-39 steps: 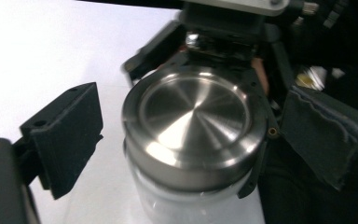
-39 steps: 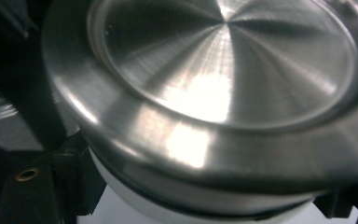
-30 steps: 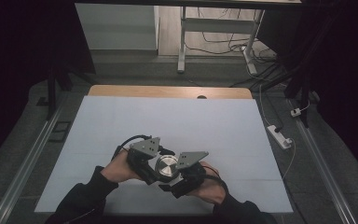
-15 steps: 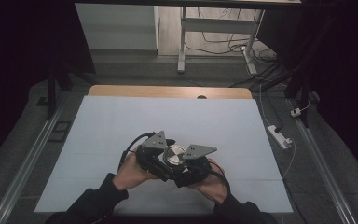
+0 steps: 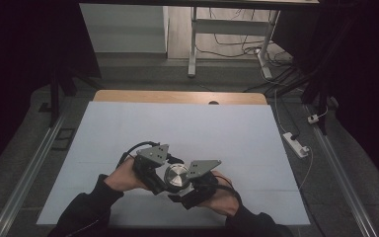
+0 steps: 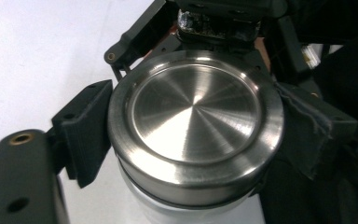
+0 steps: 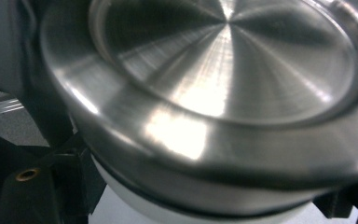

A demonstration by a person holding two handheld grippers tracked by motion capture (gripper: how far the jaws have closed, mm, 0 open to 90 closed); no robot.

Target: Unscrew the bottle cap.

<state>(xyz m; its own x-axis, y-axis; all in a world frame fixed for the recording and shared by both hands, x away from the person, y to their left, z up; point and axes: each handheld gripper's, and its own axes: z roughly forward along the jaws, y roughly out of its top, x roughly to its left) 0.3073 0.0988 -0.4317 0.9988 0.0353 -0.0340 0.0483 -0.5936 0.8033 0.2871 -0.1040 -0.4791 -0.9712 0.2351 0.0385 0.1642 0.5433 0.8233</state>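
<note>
Pinching the steel-lidded jar (image 6: 196, 121), left hand-held gripper (image 5: 154, 170); right hand-held gripper (image 5: 193, 185) seemingly too.

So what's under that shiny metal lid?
Under the metal lid a white container shows below a dark seam. The lid covers its inside. Both sit between black gripper pads above the white table.

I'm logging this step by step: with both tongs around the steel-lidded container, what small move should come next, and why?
Probably a gentle twist of the steel lid with the right tongs while the left tongs steady the white body. The lid sits fully seated on the body, and jaw pads flank it on both sides, so both tongs seem placed for unscrewing. Whether the right jaws truly grip is unclear.
</note>
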